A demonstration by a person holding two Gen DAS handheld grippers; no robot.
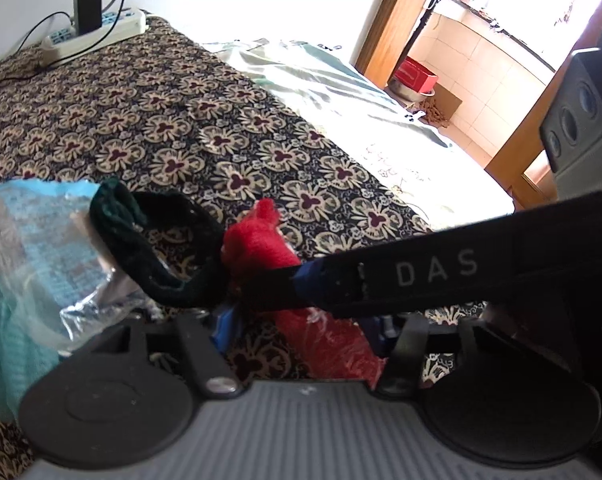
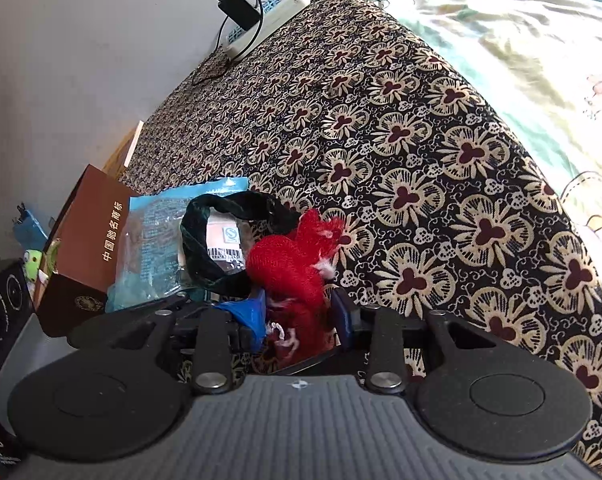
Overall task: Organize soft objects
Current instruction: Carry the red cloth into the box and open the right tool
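On the bed covered with a dark floral-patterned cloth (image 2: 421, 184), a brown cardboard box with gold Chinese lettering (image 2: 93, 240) stands at the far left in the right wrist view. Just right of it lies a clear and light-blue plastic packet (image 2: 153, 240), also seen at the left edge of the left wrist view (image 1: 33, 240). A dark green fabric loop (image 2: 221, 240) rests partly on that packet and touches the red knitted soft piece (image 2: 289, 268) to its right; the left wrist view shows the same loop (image 1: 161, 248) meeting the red piece (image 1: 261, 240).

The right tool (image 2: 299, 316) pinches the red knitted piece between its blue-tipped fingers (image 2: 253, 316), the fabric bunched in the gap and rising beyond the tips. In the left wrist view that right tool reaches in from the right as a long black finger (image 1: 421, 280) whose tip lies across the red piece. The left tool (image 1: 301, 332) has red fabric between its fingers, but whether its pads press on it cannot be told.

Far back near the wall, a white power strip (image 2: 269, 16) with a black adapter lies on the bed.
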